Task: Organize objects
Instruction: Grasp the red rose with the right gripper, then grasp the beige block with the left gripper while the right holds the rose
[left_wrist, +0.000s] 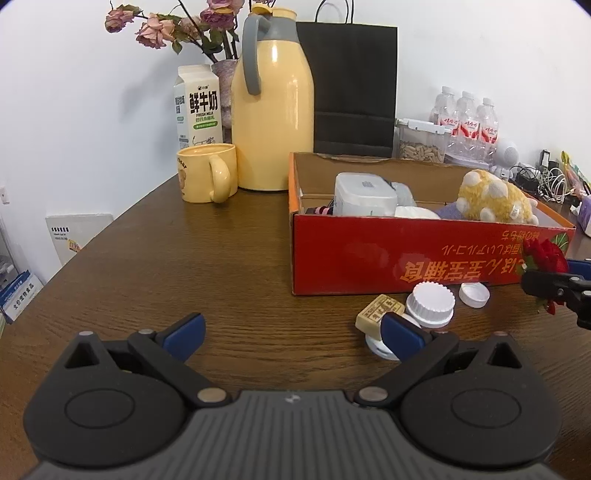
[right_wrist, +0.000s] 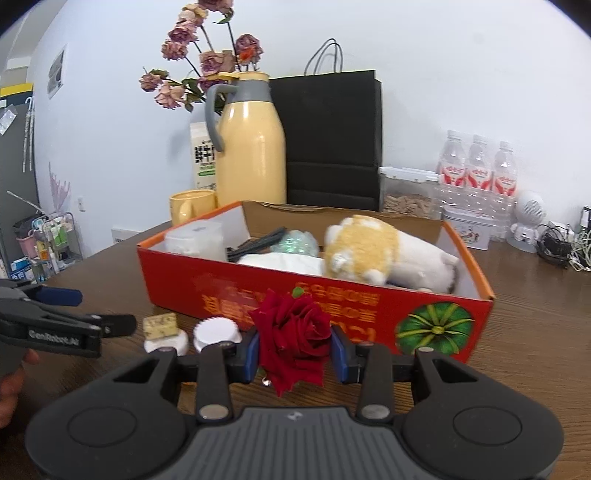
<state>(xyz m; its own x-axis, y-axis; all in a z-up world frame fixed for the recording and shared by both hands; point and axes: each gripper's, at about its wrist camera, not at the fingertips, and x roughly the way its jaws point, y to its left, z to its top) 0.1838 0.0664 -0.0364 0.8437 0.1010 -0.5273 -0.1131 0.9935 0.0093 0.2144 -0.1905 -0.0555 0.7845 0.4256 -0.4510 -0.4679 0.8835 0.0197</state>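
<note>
Red petals fill the middle of the right wrist view: the right gripper (right_wrist: 294, 352) is clenched on a red artificial rose (right_wrist: 291, 334), its blue pads pressing the bloom from both sides. The flower hangs in front of the near wall of the red cardboard box (right_wrist: 369, 314), which already holds a yellow and white plush toy (right_wrist: 369, 251) and some white packets. At far left the left gripper (right_wrist: 74, 317) reaches in, near a small tan printed block (right_wrist: 160, 325) and two white ribbed bottle caps (right_wrist: 217, 330).

The left wrist view shows that gripper (left_wrist: 291, 332) released, jaws wide and empty above the brown wooden table (left_wrist: 184, 266), its right finger just in front of the tan block and a white cap. The rose appears only as a sliver at the right edge, held in black fingers.

The step in hand seems to be carrying the rose to the box; the next move likely calls for lifting it over the near wall and letting go above a free spot beside the plush toy.

Only the left view shows a third white cap (left_wrist: 474, 293) against the box and the yellow mug's (left_wrist: 207, 171) handle; only the right view shows the pumpkin picture (right_wrist: 436, 326).
</note>
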